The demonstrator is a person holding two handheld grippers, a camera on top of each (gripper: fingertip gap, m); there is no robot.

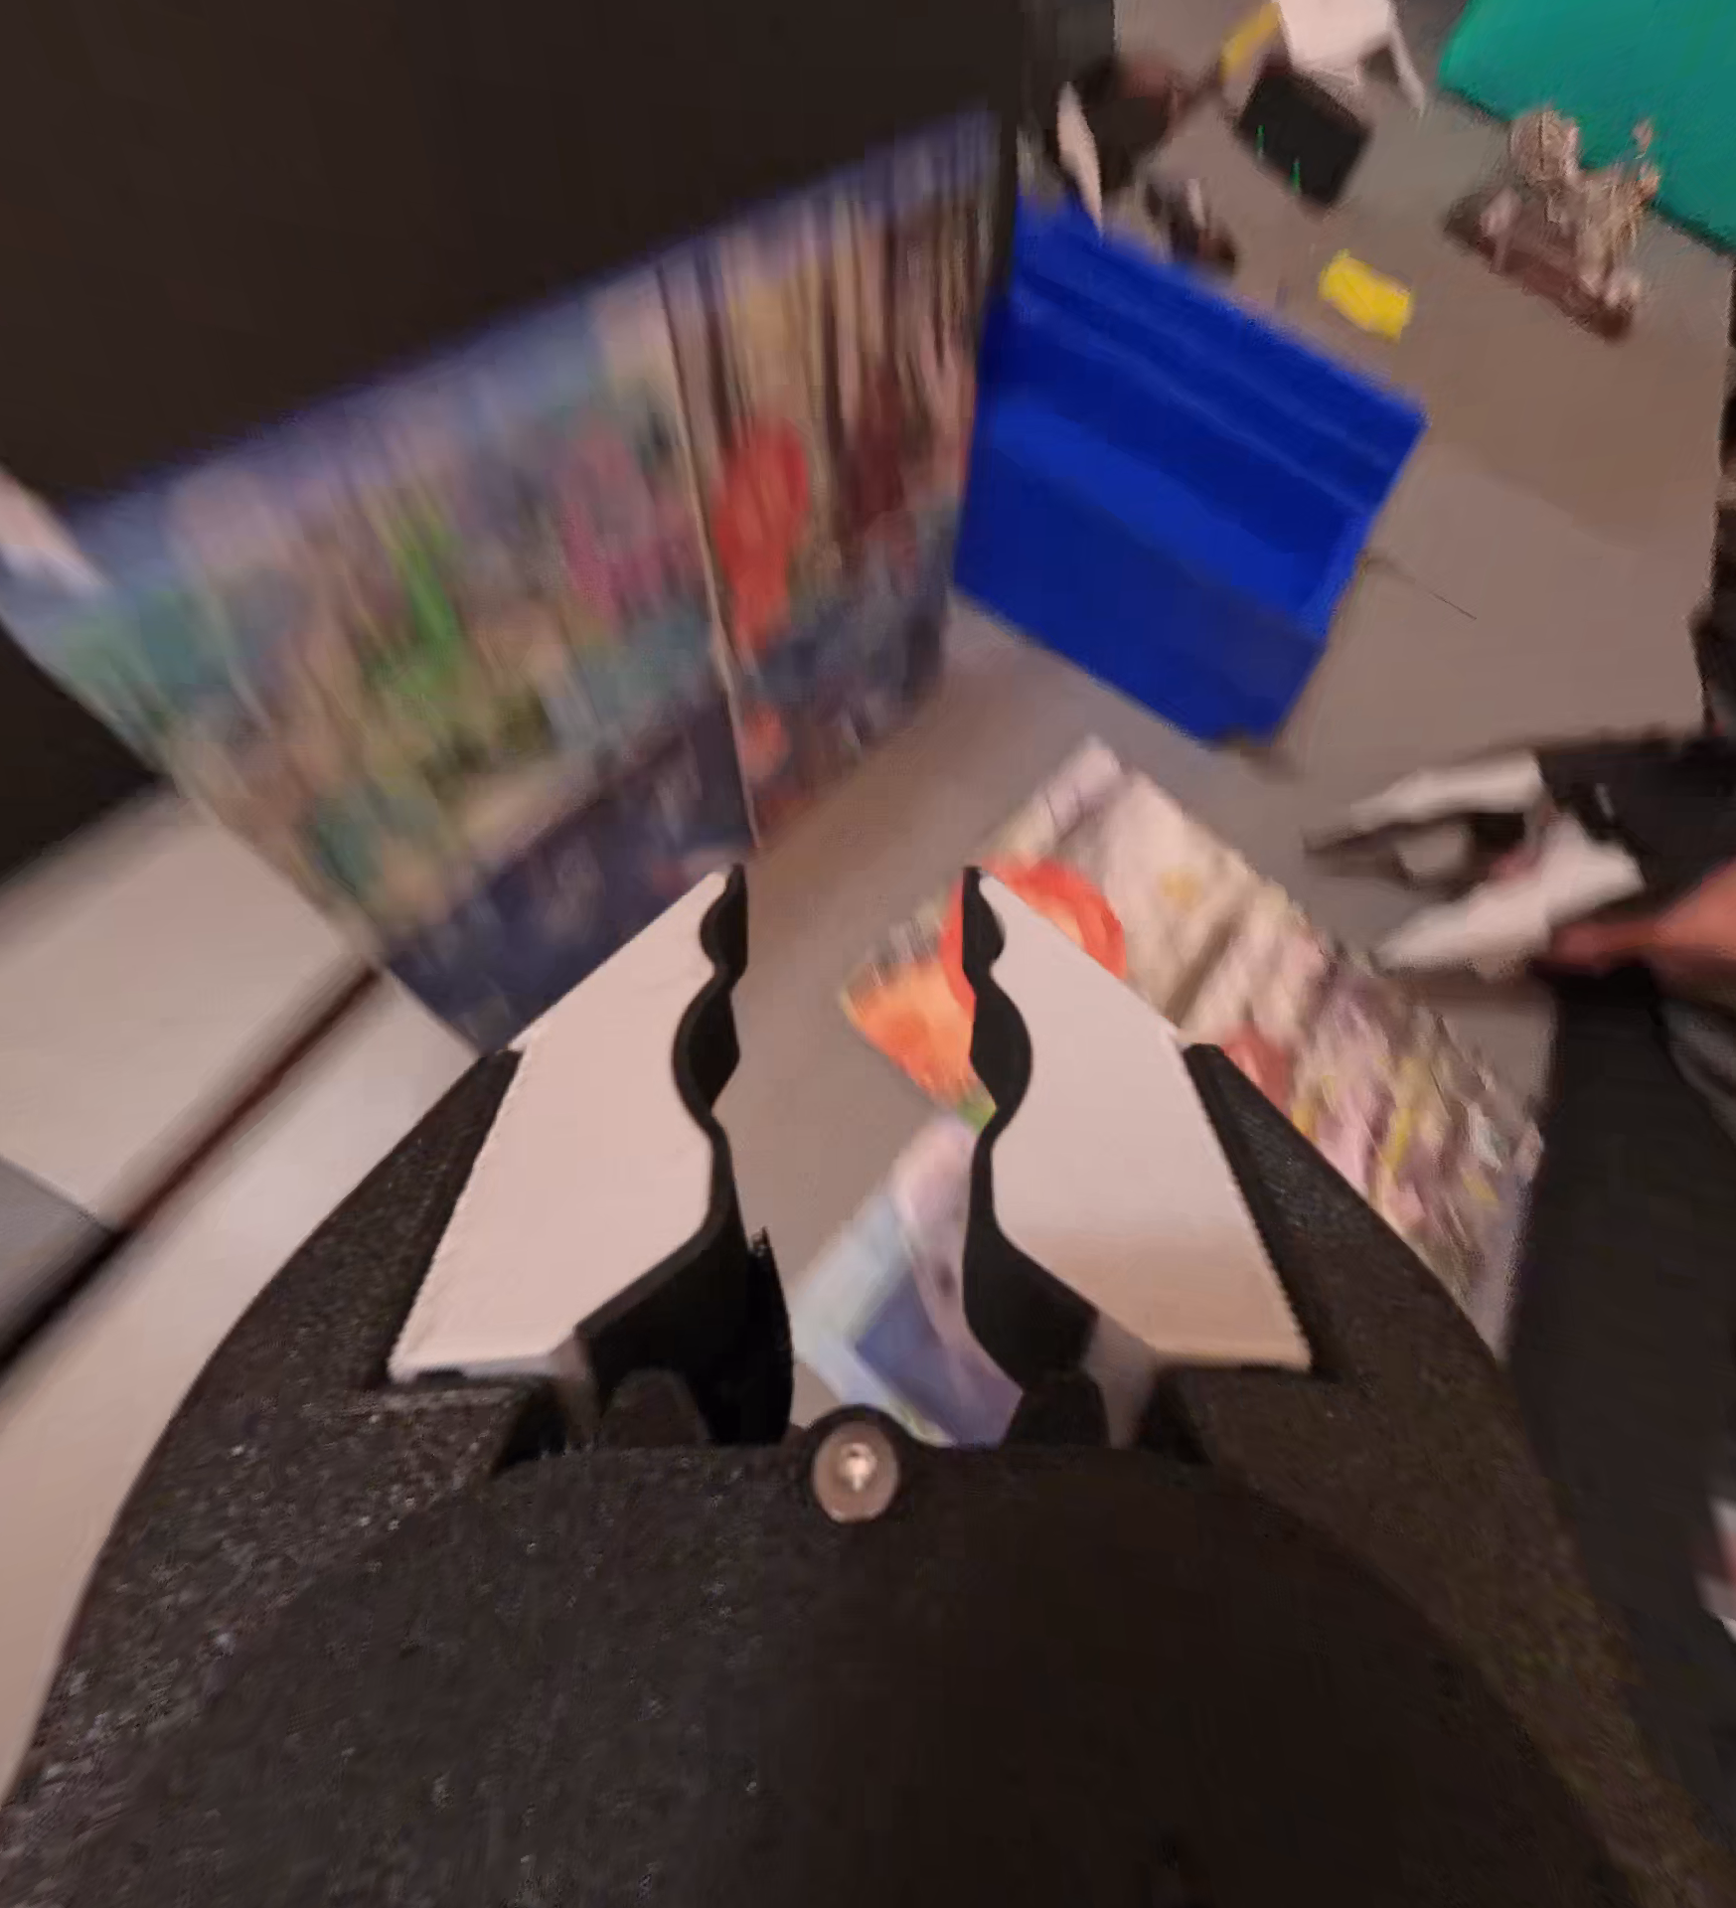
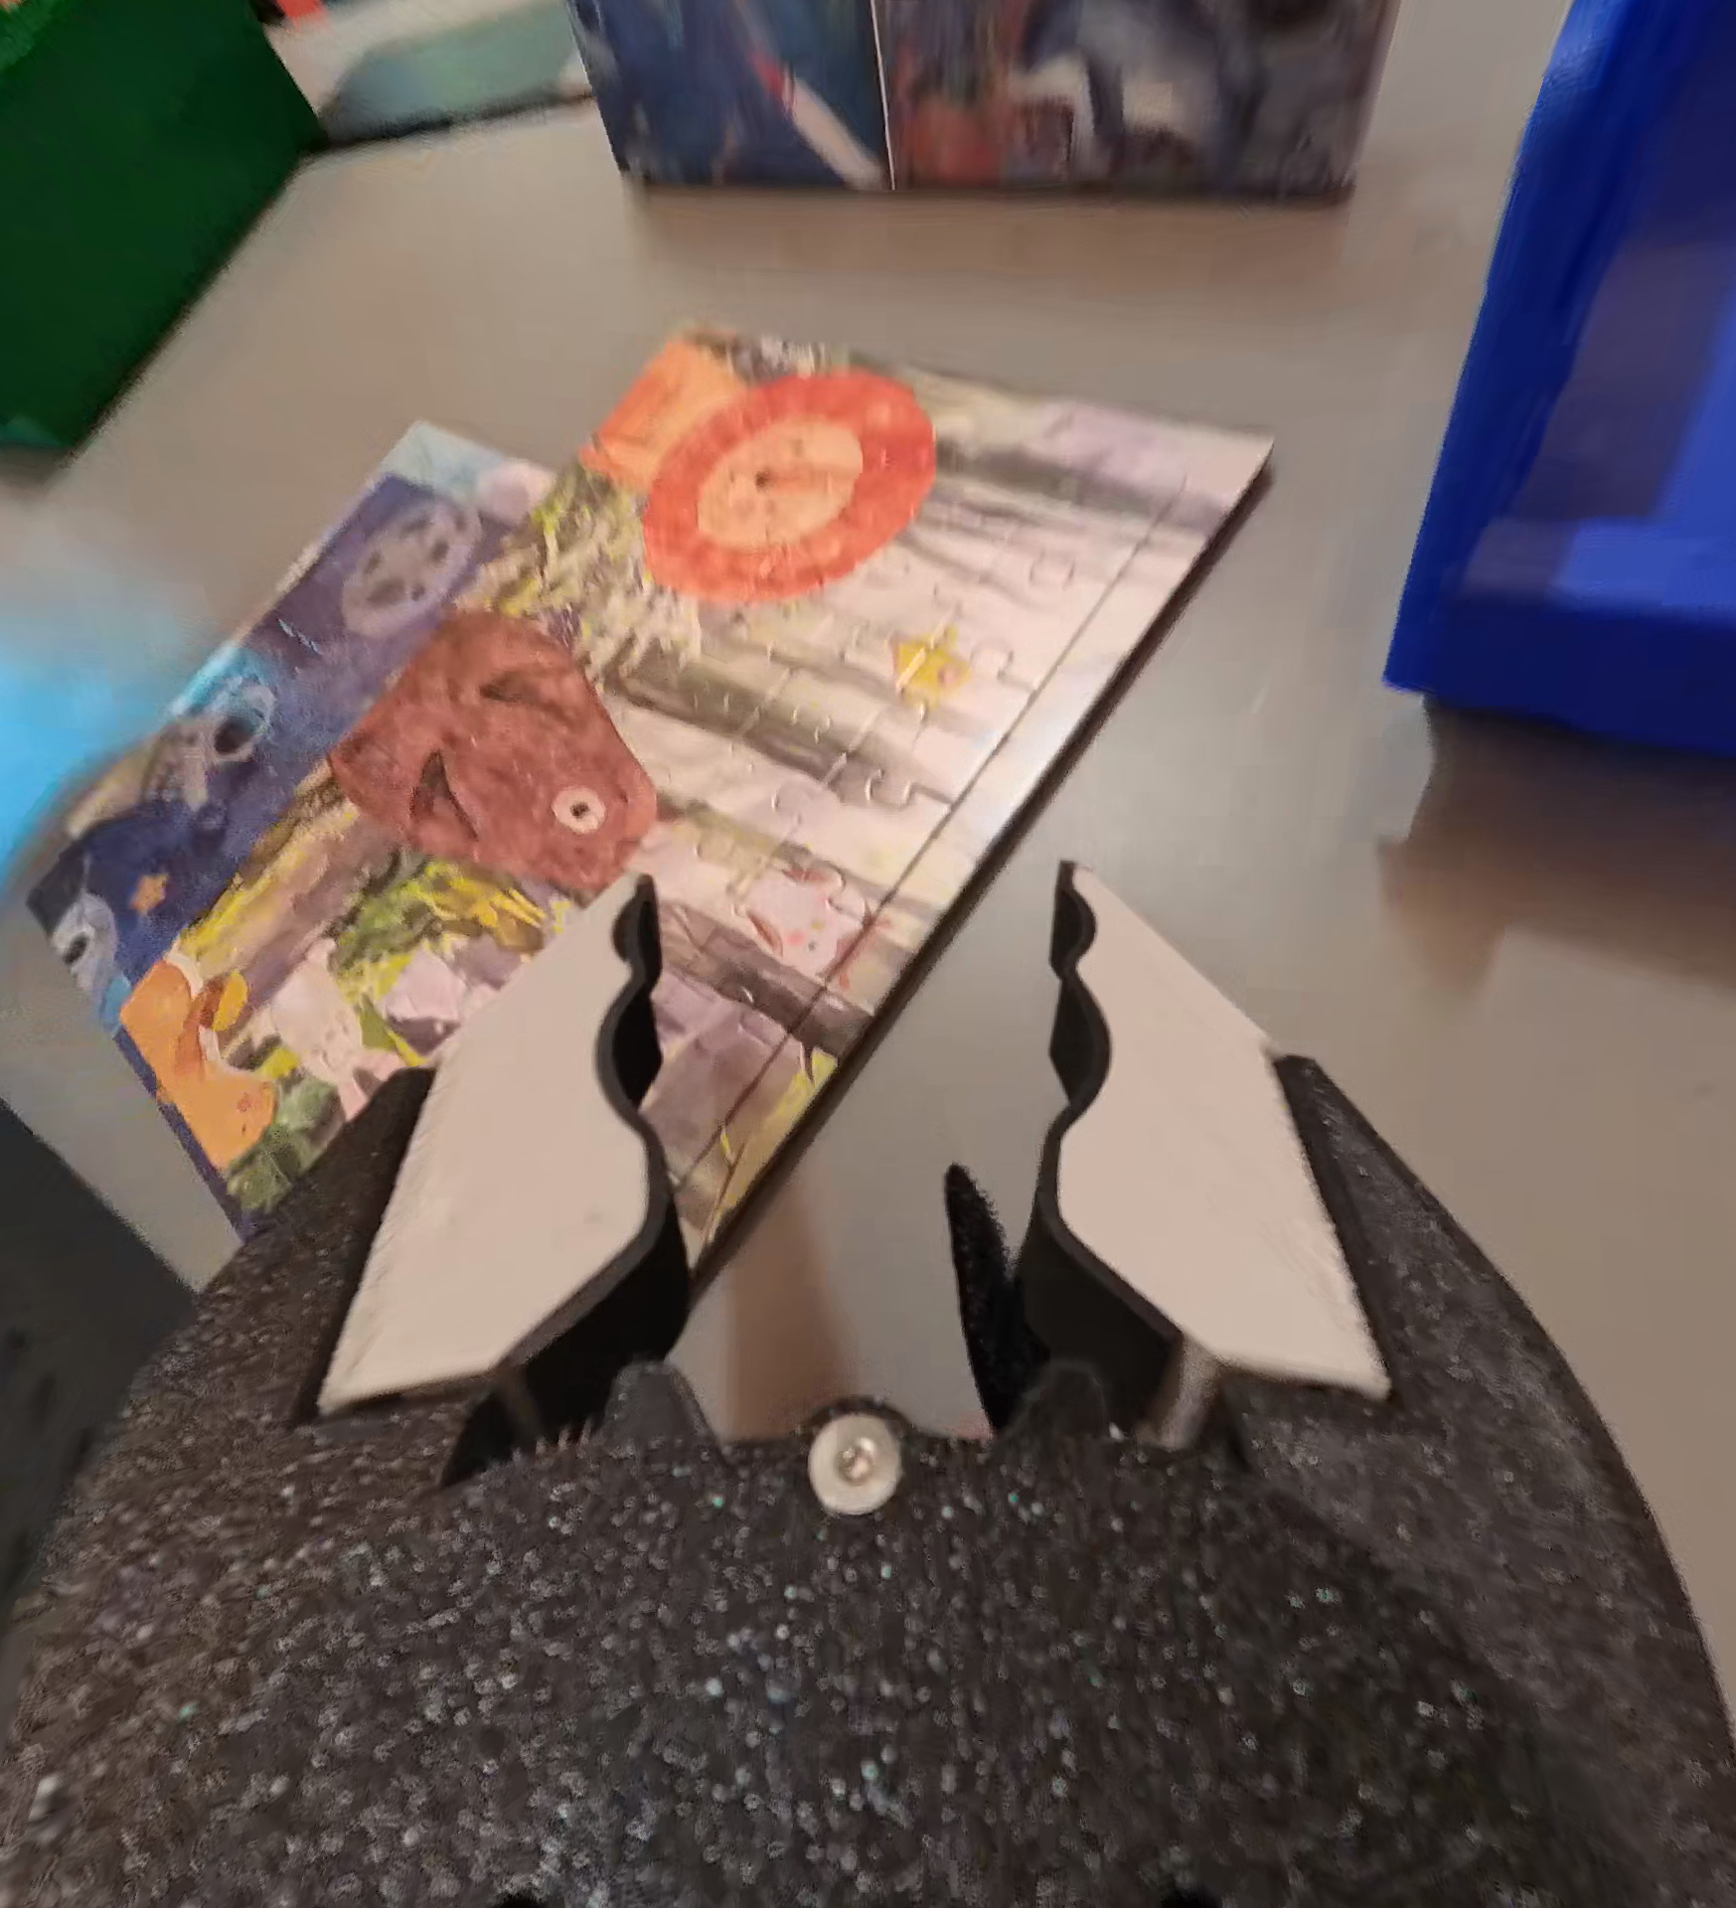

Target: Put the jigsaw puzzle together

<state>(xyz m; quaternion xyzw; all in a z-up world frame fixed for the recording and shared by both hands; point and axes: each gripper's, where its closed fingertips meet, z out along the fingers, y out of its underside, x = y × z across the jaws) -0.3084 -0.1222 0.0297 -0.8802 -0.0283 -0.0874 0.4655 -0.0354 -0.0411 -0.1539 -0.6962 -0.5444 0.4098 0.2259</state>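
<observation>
Right hand-held gripper spread wide, empty, above near edge of jigsaw puzzle lying flat on grey bench. Left hand-held gripper narrower gap, empty. Blue bin right of puzzle; picture box upright behind; green box far left.

The place looks like a hobby or activity room set up for recording tabletop tasks, more workroom than home. A plain grey tabletop carries a blue plastic storage bin, a green box and an upright colourful printed box. Farther along it stand a small metallic model, a yellow item and a teal cloth. A dark wall rises behind.
</observation>
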